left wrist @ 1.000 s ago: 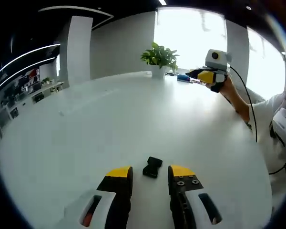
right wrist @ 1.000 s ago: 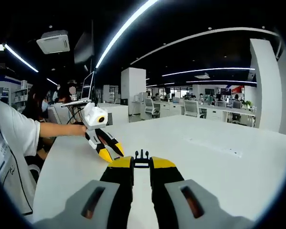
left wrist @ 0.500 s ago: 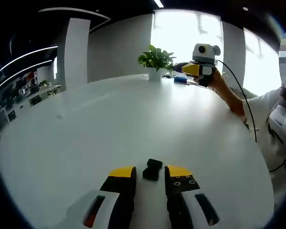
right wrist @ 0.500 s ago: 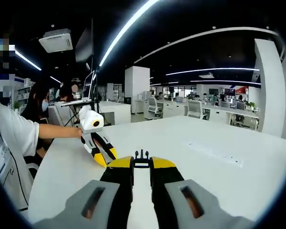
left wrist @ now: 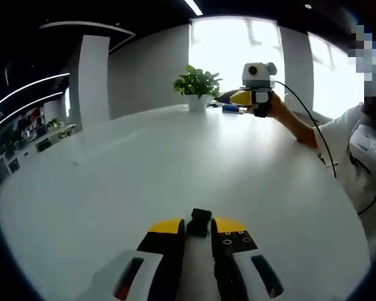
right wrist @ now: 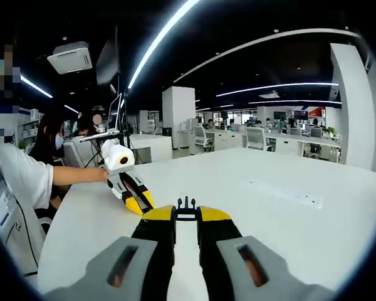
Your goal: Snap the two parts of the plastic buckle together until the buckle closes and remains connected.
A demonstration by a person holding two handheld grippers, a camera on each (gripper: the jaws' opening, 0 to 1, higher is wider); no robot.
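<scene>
Tabletop (left wrist: 144, 163), white and broad, fills the left gripper view, with a potted plant (left wrist: 197, 84) at its far edge near a bright window. Low in this view the left claw (left wrist: 198, 227) has its yellow-tipped jaws drawn close on either side of a black buckle socket (left wrist: 199, 222). The socket lies between the tips with its long axis running away from the camera; whether the jaws already press it I cannot tell. Up at the right, a person's hand (left wrist: 277, 106) holds the right claw (left wrist: 229, 97) in the air above the tabletop.

Right gripper view looks the other way, into an open office with desks and ceiling light strips. Its own jaws are clamped on the black pronged buckle half (right wrist: 187, 209), whose prongs point forward and slightly up, away from the camera. At the left, the left claw (right wrist: 138, 202) points down at the tabletop (right wrist: 288, 213), held by the person's hand (right wrist: 102, 175).
</scene>
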